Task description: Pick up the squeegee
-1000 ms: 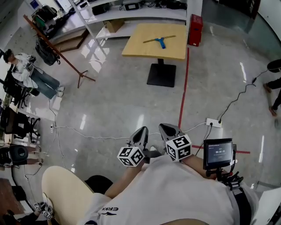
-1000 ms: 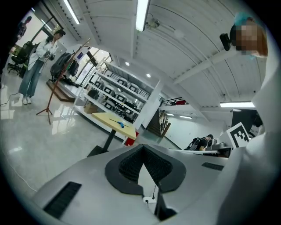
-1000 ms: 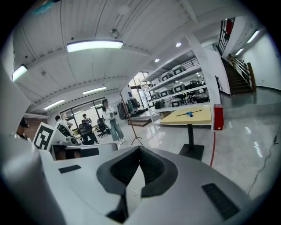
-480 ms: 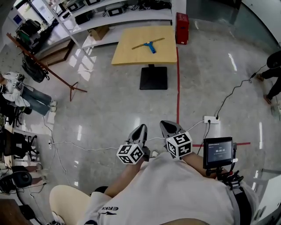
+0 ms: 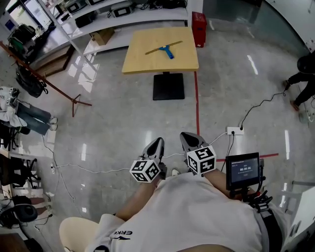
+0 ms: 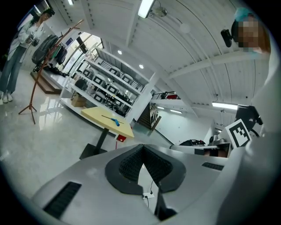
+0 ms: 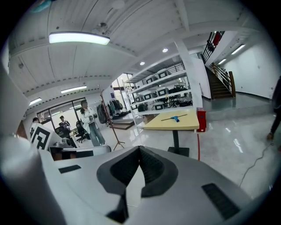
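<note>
A squeegee with a blue handle and a long thin blade lies on a yellow square table far ahead across the floor. It shows small in the left gripper view and in the right gripper view. My left gripper and right gripper are held side by side close to the person's chest, well short of the table. Both are shut with nothing between their pads, the tips meeting in the left gripper view and in the right gripper view.
A red box stands beside the table; white shelves run behind it. A red floor line leads toward the table. Cables and a power strip lie on the floor. A coat stand is at left; people stand at left and right.
The view has closed in on the table, which now sits a little further left and larger. Both grippers stay shut, held together in front of the chest.
</note>
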{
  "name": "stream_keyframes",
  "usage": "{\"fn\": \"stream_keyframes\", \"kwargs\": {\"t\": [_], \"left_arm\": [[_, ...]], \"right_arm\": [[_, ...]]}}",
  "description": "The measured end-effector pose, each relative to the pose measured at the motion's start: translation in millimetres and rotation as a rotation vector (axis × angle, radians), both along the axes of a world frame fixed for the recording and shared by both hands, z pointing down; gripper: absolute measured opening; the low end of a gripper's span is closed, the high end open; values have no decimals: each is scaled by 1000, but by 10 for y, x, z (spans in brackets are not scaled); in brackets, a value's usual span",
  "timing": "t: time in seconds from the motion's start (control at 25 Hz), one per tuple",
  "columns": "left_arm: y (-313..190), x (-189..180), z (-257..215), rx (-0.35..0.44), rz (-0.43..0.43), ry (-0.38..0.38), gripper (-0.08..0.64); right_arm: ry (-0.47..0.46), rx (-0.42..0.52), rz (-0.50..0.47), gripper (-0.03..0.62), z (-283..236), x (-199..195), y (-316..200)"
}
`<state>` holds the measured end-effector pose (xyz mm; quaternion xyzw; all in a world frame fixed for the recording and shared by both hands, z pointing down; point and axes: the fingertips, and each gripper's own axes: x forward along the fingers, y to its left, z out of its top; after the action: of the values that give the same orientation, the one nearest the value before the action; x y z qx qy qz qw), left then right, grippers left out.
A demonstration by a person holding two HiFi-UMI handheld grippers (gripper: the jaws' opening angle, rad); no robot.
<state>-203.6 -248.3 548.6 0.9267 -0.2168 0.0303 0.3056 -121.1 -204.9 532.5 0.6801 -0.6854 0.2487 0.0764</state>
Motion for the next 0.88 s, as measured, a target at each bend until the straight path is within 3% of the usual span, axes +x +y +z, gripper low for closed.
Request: {"fn": "stream_keyframes", "kwargs": {"t": [0.32,0.52,0.72,0.88], "left_arm": [[-43,75,39,-27,18,-22,5],[-368,53,37,-16,4,-37,5],[-1071,490,232,-1,-9,-61,5],[-1306,859,131,19,-12,-63,5]], "right_arm": [[8,-18,49,5,-26,156,-10],[6,5,36,5,-44,122,-348],[-1,37,26,5,122,572,-1052],[-5,57,25,5,51,908,-1256]]}}
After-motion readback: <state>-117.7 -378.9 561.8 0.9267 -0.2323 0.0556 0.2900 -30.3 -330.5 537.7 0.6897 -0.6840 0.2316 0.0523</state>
